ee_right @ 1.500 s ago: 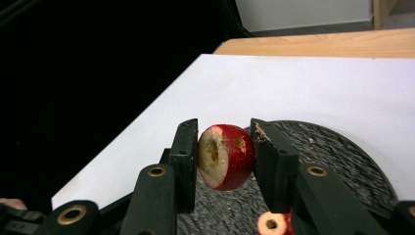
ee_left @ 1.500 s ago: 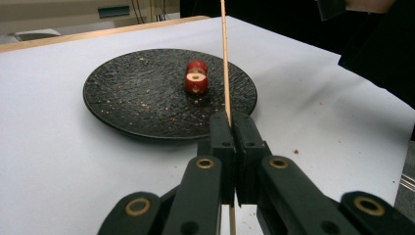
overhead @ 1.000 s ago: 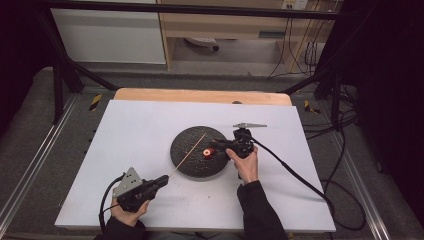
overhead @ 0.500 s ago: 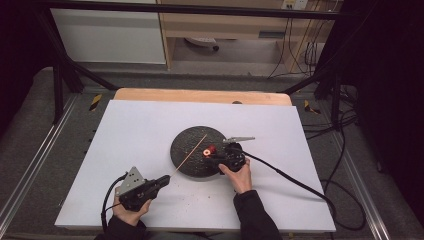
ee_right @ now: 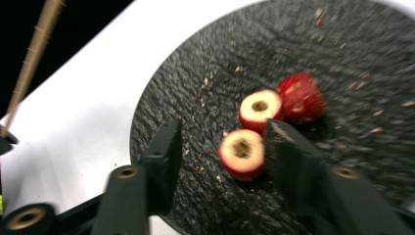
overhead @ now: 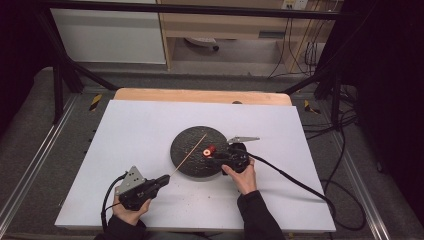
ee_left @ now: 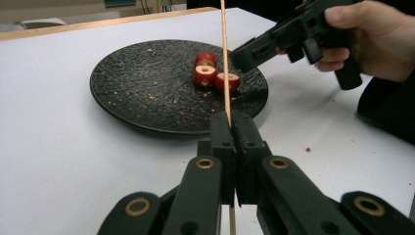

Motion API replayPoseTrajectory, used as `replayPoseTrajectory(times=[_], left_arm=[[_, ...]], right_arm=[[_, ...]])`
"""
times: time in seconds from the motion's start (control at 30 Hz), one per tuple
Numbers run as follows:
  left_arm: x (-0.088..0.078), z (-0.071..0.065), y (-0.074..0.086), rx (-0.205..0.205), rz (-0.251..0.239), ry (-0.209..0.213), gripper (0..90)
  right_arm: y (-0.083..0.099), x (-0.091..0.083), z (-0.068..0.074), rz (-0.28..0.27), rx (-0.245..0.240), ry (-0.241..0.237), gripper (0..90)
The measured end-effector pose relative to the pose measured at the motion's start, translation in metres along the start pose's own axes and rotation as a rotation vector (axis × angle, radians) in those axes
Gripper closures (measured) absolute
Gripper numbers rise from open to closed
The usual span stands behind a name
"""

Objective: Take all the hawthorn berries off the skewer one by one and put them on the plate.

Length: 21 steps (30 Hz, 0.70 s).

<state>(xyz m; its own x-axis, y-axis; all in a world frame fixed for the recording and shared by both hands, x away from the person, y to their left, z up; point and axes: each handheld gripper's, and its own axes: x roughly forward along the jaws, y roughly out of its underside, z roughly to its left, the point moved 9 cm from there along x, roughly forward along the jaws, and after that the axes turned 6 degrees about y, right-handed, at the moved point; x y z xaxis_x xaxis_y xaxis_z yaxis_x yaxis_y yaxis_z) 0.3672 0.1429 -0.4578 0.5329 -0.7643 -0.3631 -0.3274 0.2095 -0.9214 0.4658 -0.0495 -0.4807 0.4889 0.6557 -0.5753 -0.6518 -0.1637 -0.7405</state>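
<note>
A black round plate [overhead: 186, 145] sits mid-table with three red fruit slices [overhead: 209, 150] on it. My left gripper [overhead: 164, 180] is shut on a thin wooden skewer [overhead: 189, 155] that slants up over the plate; in the left gripper view the skewer [ee_left: 224, 58] rises from the closed pads [ee_left: 222, 129]. My right gripper [overhead: 214, 159] hovers low over the plate's near right. Its jaws have just been opening and stand apart around one cored slice [ee_right: 242, 154], which lies close to the right pad [ee_right: 281, 147]. Two more slices [ee_right: 259, 110] lie just beyond.
The white table top [overhead: 135, 130] has a wooden strip [overhead: 200, 95] along its far edge. Red crumbs dot the plate [ee_right: 342, 58] and the table near the right hand [overhead: 245, 177]. Cables [overhead: 295, 180] trail off to the right.
The right gripper has come nearer and lower over the slices, and its jaws stand wider apart. The left gripper and skewer have kept still.
</note>
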Motion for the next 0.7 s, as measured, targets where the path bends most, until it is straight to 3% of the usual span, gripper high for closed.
replayPoseTrajectory(times=[0.27, 0.43, 0.57, 0.7], left_arm=[[0.000, 0.002, -0.003, -0.012, 0.006, -0.008, 88.4], [0.001, 0.003, -0.005, -0.022, 0.027, -0.008, 88.3], [0.004, 0.004, -0.007, -0.026, 0.041, -0.012, 88.4], [0.009, 0.006, -0.012, -0.032, 0.057, -0.016, 88.3]], right_arm=[[-0.002, -0.031, -0.008, -0.045, -0.044, 0.017, 24.2], [0.007, -0.045, -0.016, -0.059, -0.097, 0.045, 9.5], [0.022, -0.051, -0.026, -0.031, -0.164, 0.084, 3.8], [0.036, -0.059, -0.038, -0.004, -0.179, 0.111, 1.8]])
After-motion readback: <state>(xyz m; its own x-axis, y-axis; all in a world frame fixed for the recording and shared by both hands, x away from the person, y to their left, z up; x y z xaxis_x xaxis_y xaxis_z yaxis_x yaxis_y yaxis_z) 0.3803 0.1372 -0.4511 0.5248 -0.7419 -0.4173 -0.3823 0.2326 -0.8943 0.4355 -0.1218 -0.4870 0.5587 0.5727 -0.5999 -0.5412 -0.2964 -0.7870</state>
